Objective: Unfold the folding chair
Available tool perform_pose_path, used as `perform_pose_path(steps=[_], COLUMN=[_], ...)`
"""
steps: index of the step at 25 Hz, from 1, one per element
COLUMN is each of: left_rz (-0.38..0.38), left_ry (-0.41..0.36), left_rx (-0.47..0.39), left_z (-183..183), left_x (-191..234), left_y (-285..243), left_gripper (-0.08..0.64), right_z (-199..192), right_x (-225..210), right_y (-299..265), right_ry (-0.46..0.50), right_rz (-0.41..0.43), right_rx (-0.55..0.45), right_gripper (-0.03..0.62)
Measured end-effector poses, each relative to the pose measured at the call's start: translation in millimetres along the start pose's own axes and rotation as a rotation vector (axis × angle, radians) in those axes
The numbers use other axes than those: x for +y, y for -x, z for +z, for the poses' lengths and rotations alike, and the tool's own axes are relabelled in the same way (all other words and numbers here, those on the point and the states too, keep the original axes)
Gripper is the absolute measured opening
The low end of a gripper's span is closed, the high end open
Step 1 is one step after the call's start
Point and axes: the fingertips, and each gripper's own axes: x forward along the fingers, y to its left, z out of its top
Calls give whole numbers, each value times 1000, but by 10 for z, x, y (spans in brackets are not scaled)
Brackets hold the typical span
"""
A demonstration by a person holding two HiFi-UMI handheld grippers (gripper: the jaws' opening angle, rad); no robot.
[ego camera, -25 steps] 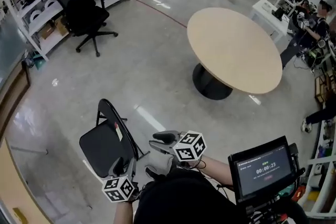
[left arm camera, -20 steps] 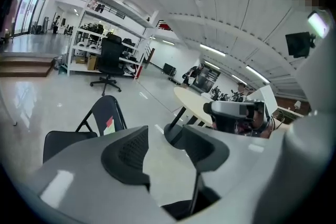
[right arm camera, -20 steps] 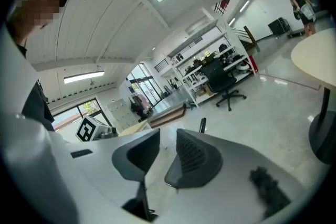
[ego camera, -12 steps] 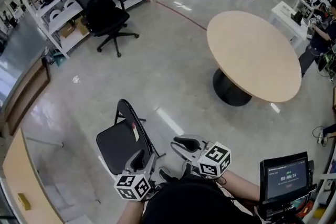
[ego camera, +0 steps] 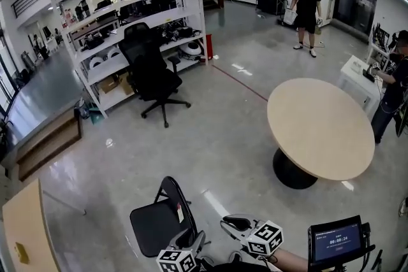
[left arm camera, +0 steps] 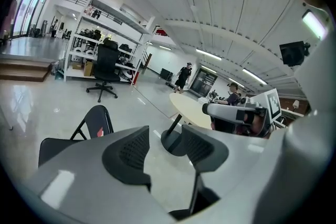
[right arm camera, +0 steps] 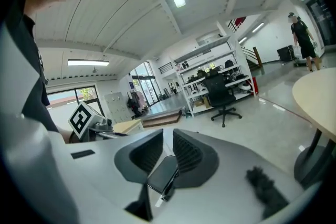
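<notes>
Folding chair (ego camera: 156,226): seen standing opened on the floor, seat lowered, beyond and left of both sets of fingers, untouched. Unfolding is judged complete.
Left gripper (left arm camera: 163,145): fingers held apart, nothing between.
Right gripper (right arm camera: 167,148): fingers being closed, nothing between.

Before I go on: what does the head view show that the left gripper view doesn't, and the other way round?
Head view only: the pale wooden board at the lower left. Left gripper view only: the left claw, jaws apart, nothing between them. Both: the black folding chair, the round beige table and the black wheeled office chair.
</notes>
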Motion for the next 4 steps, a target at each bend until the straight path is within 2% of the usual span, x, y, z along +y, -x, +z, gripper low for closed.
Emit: perform_pose_path(steps=[4], left_rz=[-13], left_ry=[-12], left_rx=[-13], left_z=[80], left_x=[-92], left_y=[78], left_gripper=[202], right_z=[84], right_x=[132], right_y=[47], right_ry=[23], right_rz=[5], right_rx=[-4], right_gripper=[63])
